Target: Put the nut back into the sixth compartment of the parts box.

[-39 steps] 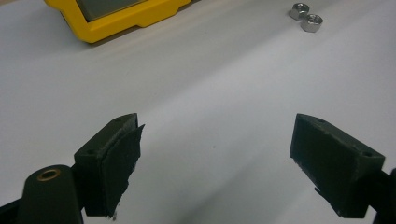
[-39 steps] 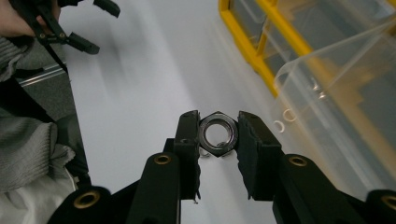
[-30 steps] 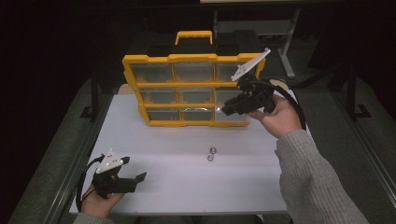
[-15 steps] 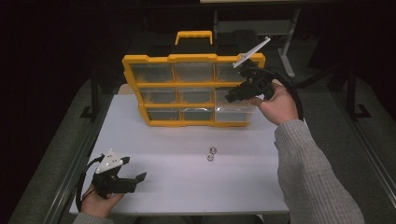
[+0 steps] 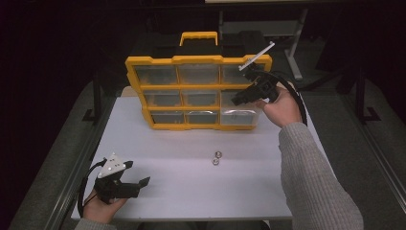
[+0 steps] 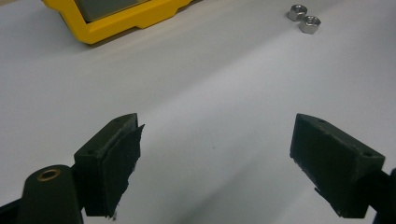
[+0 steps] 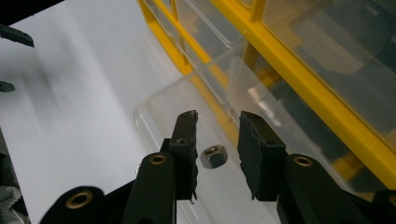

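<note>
A yellow-framed organizer [image 5: 198, 60] with clear drawers stands upright at the back of the white table. Its bottom right drawer [image 5: 238, 117] is pulled out. My right gripper [image 5: 242, 99] hovers over that drawer [image 7: 159, 100], and its jaws have just been opening a little. A steel nut [image 7: 213, 156] sits loose in the narrow gap of the right gripper [image 7: 217, 126], with no pad pressing on it. Two more nuts [image 5: 216, 157] lie on the table in front of the organizer. My left gripper [image 5: 139, 184] rests open and empty at the front left; the left gripper [image 6: 215, 154] faces the two nuts [image 6: 303, 18].
The organizer's yellow base [image 6: 121, 21] lies ahead of the left gripper. A dark metal rail [image 5: 81, 158] runs along the table's left edge. The white tabletop [image 5: 191, 182] stretches between the two hands.
My right hand has shifted back and to the right, closer to the organizer's right column. The left hand has stayed in place.
</note>
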### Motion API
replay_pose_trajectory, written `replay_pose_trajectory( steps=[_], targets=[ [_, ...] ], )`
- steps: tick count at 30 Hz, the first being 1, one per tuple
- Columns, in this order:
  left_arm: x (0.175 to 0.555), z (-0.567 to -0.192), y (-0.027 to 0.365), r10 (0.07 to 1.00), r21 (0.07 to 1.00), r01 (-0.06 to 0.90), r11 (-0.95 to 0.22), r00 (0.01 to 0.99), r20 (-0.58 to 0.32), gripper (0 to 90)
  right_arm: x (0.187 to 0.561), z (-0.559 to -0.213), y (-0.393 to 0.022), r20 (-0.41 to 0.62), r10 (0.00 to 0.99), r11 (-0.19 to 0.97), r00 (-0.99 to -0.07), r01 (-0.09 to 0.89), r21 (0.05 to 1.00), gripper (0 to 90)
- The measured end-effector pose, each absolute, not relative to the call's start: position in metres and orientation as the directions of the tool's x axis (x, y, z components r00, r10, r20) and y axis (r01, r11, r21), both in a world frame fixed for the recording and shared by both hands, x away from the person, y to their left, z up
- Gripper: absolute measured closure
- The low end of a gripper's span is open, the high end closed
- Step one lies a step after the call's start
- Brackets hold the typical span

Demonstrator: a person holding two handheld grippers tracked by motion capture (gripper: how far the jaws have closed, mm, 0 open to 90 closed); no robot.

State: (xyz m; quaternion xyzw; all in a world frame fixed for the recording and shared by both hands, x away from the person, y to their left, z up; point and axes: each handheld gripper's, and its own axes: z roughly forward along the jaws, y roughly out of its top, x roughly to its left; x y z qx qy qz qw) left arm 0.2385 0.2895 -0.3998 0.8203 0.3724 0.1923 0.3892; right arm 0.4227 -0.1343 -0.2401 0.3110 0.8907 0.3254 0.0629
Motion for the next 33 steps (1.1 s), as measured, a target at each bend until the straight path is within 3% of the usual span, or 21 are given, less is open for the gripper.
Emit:
replay_pose_trajectory(
  steps=[16,33],
  targets=[
    [0.238,-0.4,0.289,0.76,0.779,0.461,-0.426,0.649,0.031,15.5,0.381,-0.227,-0.131,0.064,0.52,0.618,-0.852,0.427,0.661,61.5],
    [0.239,-0.4,0.289,0.758,0.774,0.464,-0.43,0.651,0.031,15.5,0.348,-0.306,-0.116,0.104,0.476,0.647,-0.873,0.428,0.631,57.5]
  ],
)
